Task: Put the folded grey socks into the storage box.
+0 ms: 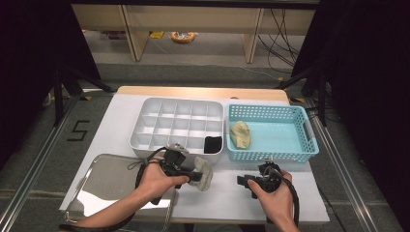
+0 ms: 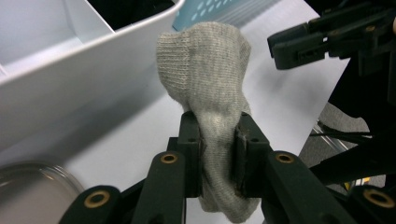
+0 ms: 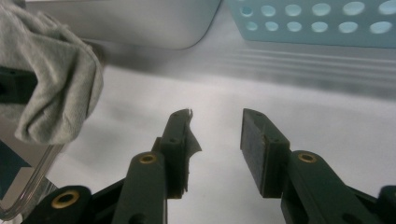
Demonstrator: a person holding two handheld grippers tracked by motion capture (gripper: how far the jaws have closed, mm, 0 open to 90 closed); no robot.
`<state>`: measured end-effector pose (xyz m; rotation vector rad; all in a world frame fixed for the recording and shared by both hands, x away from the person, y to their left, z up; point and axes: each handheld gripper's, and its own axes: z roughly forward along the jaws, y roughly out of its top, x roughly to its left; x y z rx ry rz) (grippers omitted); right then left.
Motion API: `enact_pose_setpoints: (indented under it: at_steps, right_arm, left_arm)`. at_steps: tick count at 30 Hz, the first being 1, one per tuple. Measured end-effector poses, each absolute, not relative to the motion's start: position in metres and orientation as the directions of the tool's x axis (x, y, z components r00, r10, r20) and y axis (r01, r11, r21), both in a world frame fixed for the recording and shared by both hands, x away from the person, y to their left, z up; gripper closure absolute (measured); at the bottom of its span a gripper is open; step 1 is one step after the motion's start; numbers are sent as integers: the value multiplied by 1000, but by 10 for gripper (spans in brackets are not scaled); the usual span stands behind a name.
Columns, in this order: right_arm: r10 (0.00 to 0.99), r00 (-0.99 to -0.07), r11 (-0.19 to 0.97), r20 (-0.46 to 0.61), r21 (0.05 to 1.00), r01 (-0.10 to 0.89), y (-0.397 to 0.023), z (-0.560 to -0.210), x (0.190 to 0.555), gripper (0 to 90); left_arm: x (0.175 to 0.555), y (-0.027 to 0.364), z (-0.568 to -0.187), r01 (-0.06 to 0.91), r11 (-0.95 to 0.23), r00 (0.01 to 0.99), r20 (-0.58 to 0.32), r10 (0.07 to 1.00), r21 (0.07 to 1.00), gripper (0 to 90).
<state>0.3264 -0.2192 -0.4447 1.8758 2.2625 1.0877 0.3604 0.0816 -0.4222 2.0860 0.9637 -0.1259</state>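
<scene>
now: left gripper (image 1: 196, 175) clamps grey sock (image 2: 212, 88)
sock held off the white table (image 1: 227, 195), just in front of divided tray (image 1: 145, 145); right gripper (image 3: 217, 140) jaws apart, nothing between.

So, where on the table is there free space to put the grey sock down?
Free: the white table strip left of the divided tray, and the patch ahead of the right hand-held gripper, below the blue basket. Crowded: around the left hand-held gripper gripping the grey sock, between tray and metal tray.
</scene>
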Motion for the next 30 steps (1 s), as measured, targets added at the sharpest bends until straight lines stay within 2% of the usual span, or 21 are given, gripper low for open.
enact_pose_setpoints:
  at_steps: [11,17,19,22,27,30]
  right_arm:
    - [863,-279,35,421,501,865,-218,-445,326,627]
    - [876,-292,63,384,510,858,-218,-445,326,619]
    - [874,-277,47,400,497,866,-216,-444,325,617]
    - [871,-294,56,394,515,856,-216,-445,324,615]
    - [863,-303,62,404,510,858,-217,-446,324,615]
    - [863,-304,60,403,516,855,-217,-446,324,614]
  left_arm:
    - [378,92,-402,657,-317,685,-365,631,684,751]
    - [386,99,-393,646,-285,673,-353,650,708,751]
    - [392,102,-390,610,-287,694,-322,644,739,751]
    - [395,105,-383,639,-258,659,-343,669,725,751]
    - [407,108,-377,637,-244,635,-318,704,731,751]
    - [416,110,-377,634,-274,636,-286,717,724,751]
